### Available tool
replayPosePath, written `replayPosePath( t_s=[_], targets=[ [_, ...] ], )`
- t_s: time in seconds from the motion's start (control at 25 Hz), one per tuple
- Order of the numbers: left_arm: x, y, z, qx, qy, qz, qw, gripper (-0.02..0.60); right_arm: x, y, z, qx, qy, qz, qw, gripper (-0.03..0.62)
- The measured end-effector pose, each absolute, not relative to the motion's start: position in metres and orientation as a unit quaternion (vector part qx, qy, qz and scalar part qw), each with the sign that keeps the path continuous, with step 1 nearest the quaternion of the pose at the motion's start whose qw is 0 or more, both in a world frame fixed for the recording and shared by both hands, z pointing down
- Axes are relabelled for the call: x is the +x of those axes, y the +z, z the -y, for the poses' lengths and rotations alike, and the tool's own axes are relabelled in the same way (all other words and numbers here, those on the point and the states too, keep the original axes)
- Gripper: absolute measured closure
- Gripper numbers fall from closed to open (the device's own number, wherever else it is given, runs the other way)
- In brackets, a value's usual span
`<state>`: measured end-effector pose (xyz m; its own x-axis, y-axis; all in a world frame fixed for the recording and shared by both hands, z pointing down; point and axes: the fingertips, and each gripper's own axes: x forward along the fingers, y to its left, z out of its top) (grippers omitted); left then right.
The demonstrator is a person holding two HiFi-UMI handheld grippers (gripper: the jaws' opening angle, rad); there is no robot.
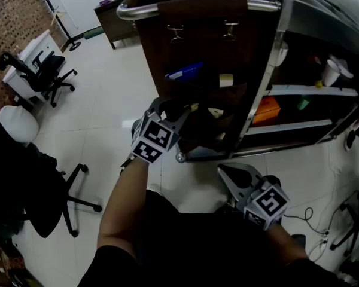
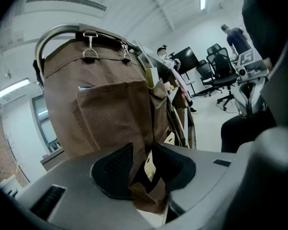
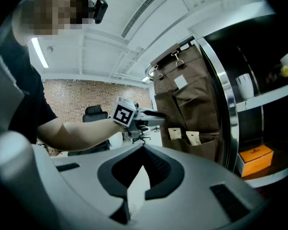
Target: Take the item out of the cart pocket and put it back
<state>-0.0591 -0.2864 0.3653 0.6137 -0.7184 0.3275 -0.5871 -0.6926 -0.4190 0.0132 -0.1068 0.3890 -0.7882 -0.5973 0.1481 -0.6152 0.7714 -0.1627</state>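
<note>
Bare floor (image 1: pixel 107 109) left of the cart (image 1: pixel 185 46) (office chairs (image 1: pixel 48 76) farther left).

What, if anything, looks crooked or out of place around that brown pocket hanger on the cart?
Only one small thing: the brown packet between the left gripper's open jaws leans at a slant instead of standing straight, right in front of the brown pocket hanger. Nothing looks spilled or torn.

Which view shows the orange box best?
The right gripper view: the orange box shows bright and plain, top and front. The head view catches it small and dim; the left gripper view misses it entirely.
</note>
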Motion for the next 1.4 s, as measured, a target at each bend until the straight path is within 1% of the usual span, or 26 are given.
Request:
replayPosePath(
  t_s=[0.12,0.48,0.76,0.96,1.04,1.08,1.12,1.24,1.4],
  targets=[
    [-0.054,0.377,0.293,-0.885,-0.260,-0.358,0.147,0.456,0.013,0.391,0.107,0.322,0.103,0.940,0.045,0.580],
    [-0.043,0.410,0.313,-0.882,-0.297,-0.338,0.138,0.456,0.012,0.392,0.107,0.322,0.106,0.939,0.047,0.580],
    [-0.041,0.442,0.327,-0.878,-0.335,-0.322,0.118,0.457,0.015,0.393,0.109,0.327,0.109,0.938,0.048,0.580],
    [-0.036,0.442,0.333,-0.881,-0.331,-0.319,0.108,0.458,0.017,0.397,0.108,0.329,0.114,0.936,0.048,0.580],
    [-0.034,0.444,0.334,-0.884,-0.326,-0.319,0.101,0.477,0.018,0.398,0.108,0.329,0.115,0.936,0.047,0.580],
    [-0.034,0.444,0.334,-0.886,-0.321,-0.321,0.095,0.517,0.018,0.398,0.108,0.329,0.114,0.936,0.047,0.580],
    [-0.034,0.445,0.333,-0.887,-0.316,-0.325,0.086,0.527,0.019,0.397,0.108,0.330,0.114,0.936,0.047,0.580],
    [-0.034,0.445,0.331,-0.890,-0.301,-0.337,0.059,0.534,0.020,0.397,0.109,0.331,0.115,0.935,0.045,0.580],
    [-0.035,0.440,0.327,-0.891,-0.287,-0.347,0.050,0.537,0.021,0.397,0.107,0.333,0.115,0.935,0.045,0.580]
  ],
)
